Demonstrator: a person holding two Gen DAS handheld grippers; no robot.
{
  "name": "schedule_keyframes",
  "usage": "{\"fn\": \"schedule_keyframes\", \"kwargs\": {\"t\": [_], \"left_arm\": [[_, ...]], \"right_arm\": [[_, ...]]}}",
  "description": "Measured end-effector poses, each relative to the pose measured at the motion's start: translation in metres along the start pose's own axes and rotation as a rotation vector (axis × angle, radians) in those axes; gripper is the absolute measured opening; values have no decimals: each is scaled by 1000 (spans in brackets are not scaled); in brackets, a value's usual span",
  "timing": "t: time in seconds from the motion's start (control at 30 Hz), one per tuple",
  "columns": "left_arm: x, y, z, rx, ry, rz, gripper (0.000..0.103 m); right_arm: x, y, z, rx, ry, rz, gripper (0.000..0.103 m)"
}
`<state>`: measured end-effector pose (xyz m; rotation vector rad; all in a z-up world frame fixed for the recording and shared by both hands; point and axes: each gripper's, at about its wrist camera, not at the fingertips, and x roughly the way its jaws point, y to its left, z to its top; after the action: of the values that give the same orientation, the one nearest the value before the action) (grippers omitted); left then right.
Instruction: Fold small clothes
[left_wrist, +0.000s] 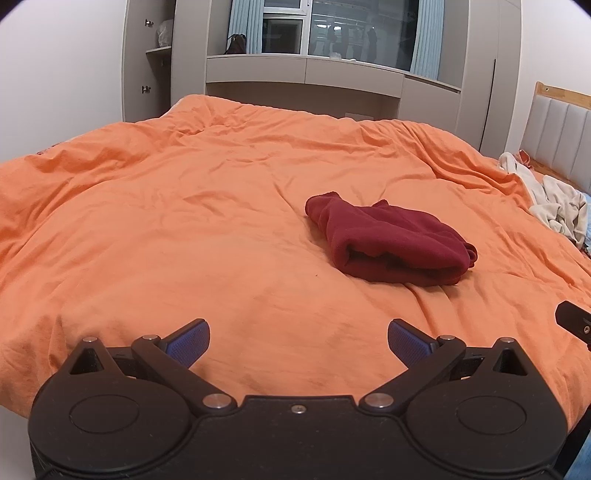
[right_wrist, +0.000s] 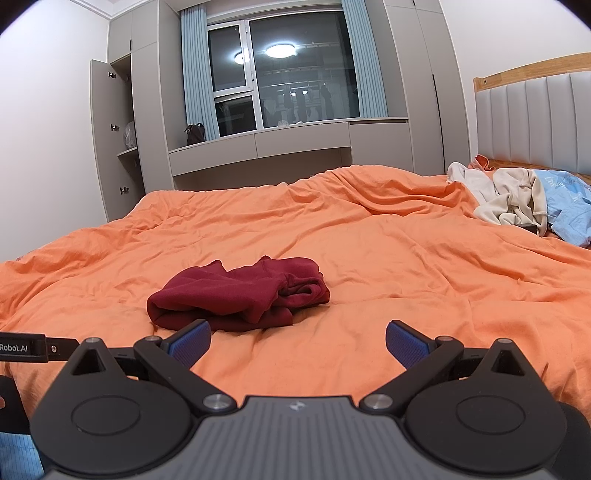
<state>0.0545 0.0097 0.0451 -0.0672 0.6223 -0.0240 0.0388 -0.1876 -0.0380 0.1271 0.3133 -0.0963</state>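
A dark red small garment (left_wrist: 391, 243) lies folded in a compact bundle on the orange duvet (left_wrist: 184, 221). It also shows in the right wrist view (right_wrist: 236, 297), just beyond the left finger. My left gripper (left_wrist: 298, 341) is open and empty, held above the duvet, with the garment ahead and to its right. My right gripper (right_wrist: 297, 341) is open and empty, with the garment ahead and to its left. Neither gripper touches the garment.
A heap of cream clothes (right_wrist: 509, 201) and a light blue garment (right_wrist: 569, 210) lies by the padded headboard (right_wrist: 535, 118) at the right. Grey cabinets (right_wrist: 118, 140) and a window ledge (right_wrist: 258, 144) stand beyond the bed's far edge.
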Motion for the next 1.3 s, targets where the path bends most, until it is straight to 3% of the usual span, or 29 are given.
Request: {"fn": "schedule_keyframes", "kwargs": {"t": [0.33, 1.3], "left_arm": [[2, -2, 0, -1, 8, 40, 102], [6, 0, 2, 2, 30, 33, 102]], "right_arm": [[0, 1, -4, -1, 4, 0, 103], [5, 3, -7, -12, 26, 8, 103]]}}
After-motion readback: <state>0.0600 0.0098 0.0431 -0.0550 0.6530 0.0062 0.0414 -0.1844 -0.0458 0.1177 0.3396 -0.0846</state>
